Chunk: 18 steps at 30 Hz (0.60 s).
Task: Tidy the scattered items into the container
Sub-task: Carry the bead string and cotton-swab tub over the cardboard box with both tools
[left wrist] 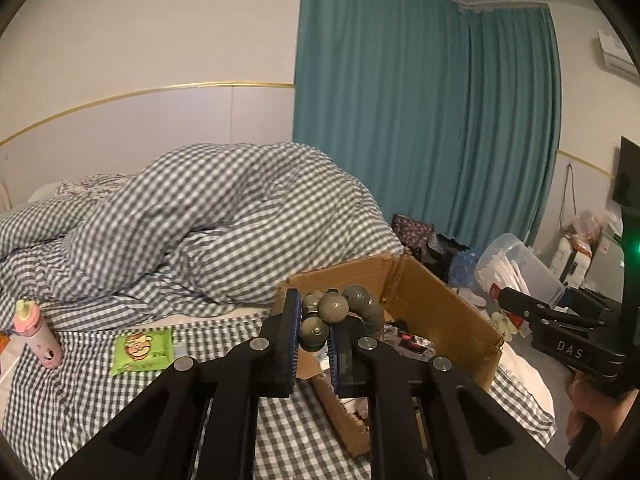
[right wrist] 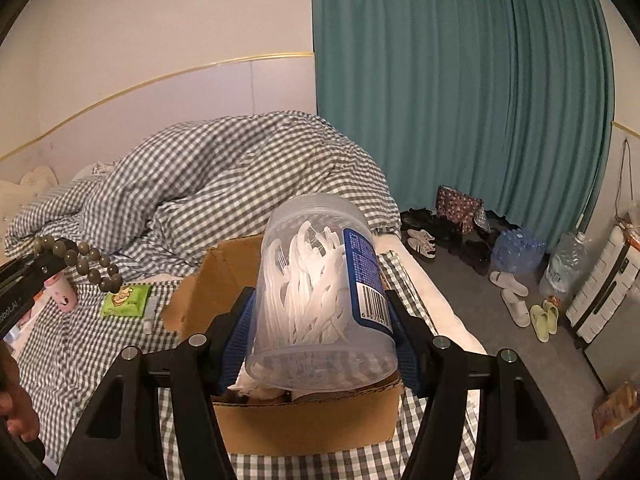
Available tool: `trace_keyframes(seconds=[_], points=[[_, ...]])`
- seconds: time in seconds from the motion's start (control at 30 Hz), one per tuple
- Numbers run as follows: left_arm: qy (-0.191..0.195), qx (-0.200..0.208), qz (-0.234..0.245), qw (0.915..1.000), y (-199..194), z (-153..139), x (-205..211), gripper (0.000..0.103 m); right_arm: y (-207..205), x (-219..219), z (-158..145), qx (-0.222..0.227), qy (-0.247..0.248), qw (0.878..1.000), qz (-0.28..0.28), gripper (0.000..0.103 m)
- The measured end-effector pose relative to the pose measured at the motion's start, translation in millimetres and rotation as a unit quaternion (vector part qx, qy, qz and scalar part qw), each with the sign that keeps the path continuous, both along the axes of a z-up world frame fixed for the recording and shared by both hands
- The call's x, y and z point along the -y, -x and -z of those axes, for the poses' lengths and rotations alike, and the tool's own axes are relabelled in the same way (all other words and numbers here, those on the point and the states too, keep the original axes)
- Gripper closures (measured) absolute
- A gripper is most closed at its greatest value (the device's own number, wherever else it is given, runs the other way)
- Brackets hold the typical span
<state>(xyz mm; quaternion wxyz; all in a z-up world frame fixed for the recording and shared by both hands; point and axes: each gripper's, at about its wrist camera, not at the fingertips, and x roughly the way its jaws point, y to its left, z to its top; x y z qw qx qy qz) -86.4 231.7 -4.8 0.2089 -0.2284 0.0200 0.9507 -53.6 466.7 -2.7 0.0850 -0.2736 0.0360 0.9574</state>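
A brown cardboard box (right wrist: 304, 420) sits open on the bed (right wrist: 92, 360), which has a gray checked sheet. Inside the box are a few small things, but they are too dark and hidden to name.

The right gripper (right wrist: 322, 332) holds a clear plastic jar (right wrist: 320, 288). The jar is tipped, with its lid end toward the camera. It is full of white floss picks (right wrist: 304, 280), and a blue label with a bar code runs down its 3 o'clock side. The blue jaws stand about half wide and press on the jar from both sides. The jar hangs right above the open box.

The left gripper (left wrist: 314, 340) holds a string of gray-green beads (left wrist: 340, 312). Its jaws are almost shut and pinch one or two beads between them. The other beads curl up and over toward 2 o'clock from the jaws. In the left wrist view the beads hang over the near corner of the box.

On the sheet, at 9 o'clock from the box, lies a flat green packet (left wrist: 144, 350) with a cartoon face on it. Farther out the same way stands a small pink bottle (left wrist: 38, 334) with a pale cap. A big checked blanket (left wrist: 208, 220) is heaped up behind the box at 12 o'clock.
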Motion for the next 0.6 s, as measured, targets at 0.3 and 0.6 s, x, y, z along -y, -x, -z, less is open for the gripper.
trace_keyframes(seconds=[0.3,0.6], points=[[0.007,0.015,0.012,0.9998,24.9,18.2,-27.6,0.091,33.6,-11.3,33.4,0.052,0.002,0.999,-0.016,0.042],[0.017,0.023,0.029,0.9992,44.4,28.2,-54.1,0.091,62.0,-19.6,61.9,0.099,0.000,0.995,-0.025,0.041]])
